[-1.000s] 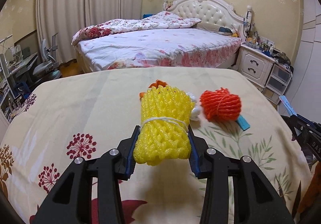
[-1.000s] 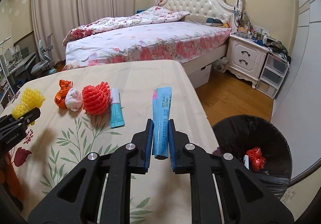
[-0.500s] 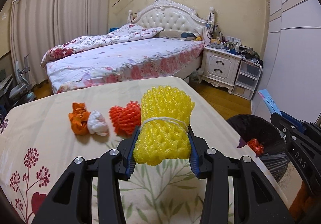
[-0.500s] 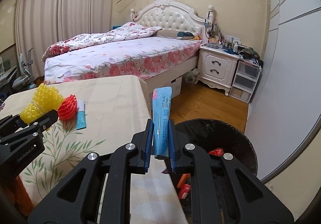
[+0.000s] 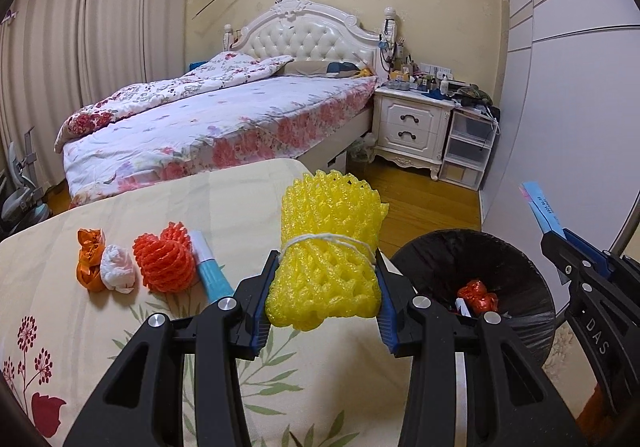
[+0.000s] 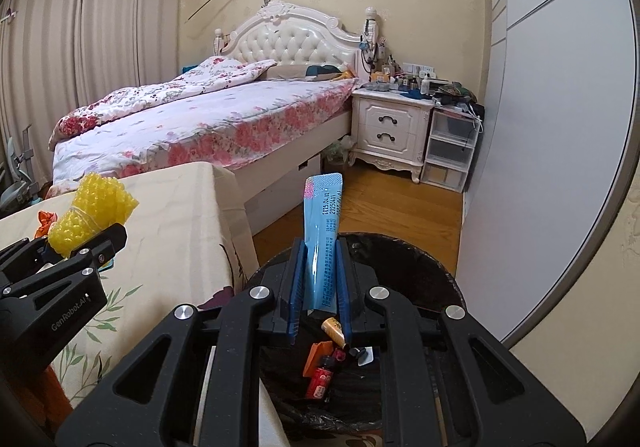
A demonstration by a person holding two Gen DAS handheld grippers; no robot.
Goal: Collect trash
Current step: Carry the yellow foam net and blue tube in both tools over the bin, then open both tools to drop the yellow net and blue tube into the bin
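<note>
Holding one piece of trash in each hand, the person has both tools turned toward the black-lined trash bin (image 6: pixel 404 259) that stands on the floor at the right end of the bench (image 5: pixel 248 191). The left tool (image 5: pixel 322 301) is clamped on a yellow foam net (image 5: pixel 328 243), a soft roll tied with white string; its pads press the roll at both sides of the lower half, I think because the foam gives way and needs a squeeze to stay. This roll hangs above the right edge of the bench, just beside the bin but not above it. The right tool (image 6: pixel 319 289) has its jaws together on a thin blue sachet (image 6: pixel 322 231), which stands upright between the pads directly above the bin's opening, so letting go should drop it inside. In the bin lie already a small red bottle (image 6: pixel 320 377), an orange scrap (image 6: pixel 318 351), a little tan tube (image 6: pixel 334 329) and a crumpled red wrapper (image 5: pixel 478 295). On the bench, to the left, four pieces wait in a row: an orange wrapper (image 5: pixel 90 263), a white wad (image 5: pixel 116 273), an orange foam net (image 5: pixel 166 267) and a teal sachet (image 5: pixel 210 271).
</note>
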